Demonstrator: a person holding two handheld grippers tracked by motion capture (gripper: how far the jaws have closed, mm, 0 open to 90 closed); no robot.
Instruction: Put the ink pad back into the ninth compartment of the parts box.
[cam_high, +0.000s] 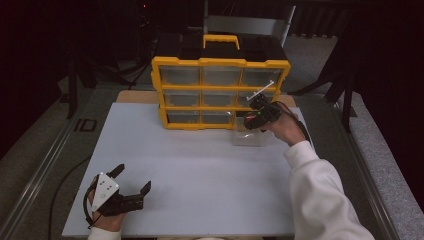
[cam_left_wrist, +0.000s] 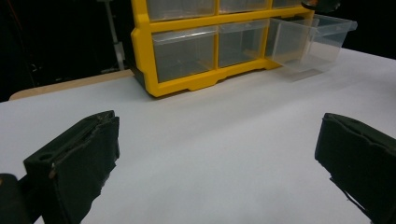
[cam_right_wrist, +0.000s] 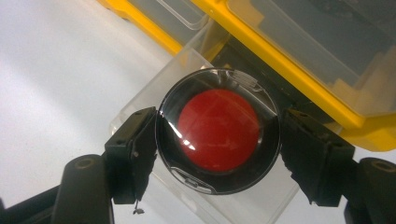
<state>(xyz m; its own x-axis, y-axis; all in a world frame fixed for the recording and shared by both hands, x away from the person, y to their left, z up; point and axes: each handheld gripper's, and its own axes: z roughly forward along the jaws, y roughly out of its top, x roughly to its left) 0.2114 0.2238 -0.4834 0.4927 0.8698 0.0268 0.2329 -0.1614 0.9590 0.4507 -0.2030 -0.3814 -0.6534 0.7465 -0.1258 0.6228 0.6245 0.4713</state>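
Note:
A yellow organiser (cam_high: 220, 92) with clear drawers stands at the back of the white board. Its bottom right drawer (cam_high: 250, 136) is pulled out onto the board; the drawer (cam_left_wrist: 310, 42) also appears in the left gripper view. My right gripper (cam_high: 257, 117) hovers over that drawer, shut on a round clear case with a red disc (cam_right_wrist: 218, 129), its two pads pressing the case's rim from both sides. My left gripper (cam_high: 132, 181) rests near the front left corner of the board, open, with nothing between its fingers (cam_left_wrist: 74, 168).
The white board (cam_high: 195, 165) lies on a darker table with metal rails along both sides. A black case with a yellow handle (cam_high: 221, 41) sits behind the organiser. A white sleeve (cam_high: 325, 195) reaches in from the bottom right.

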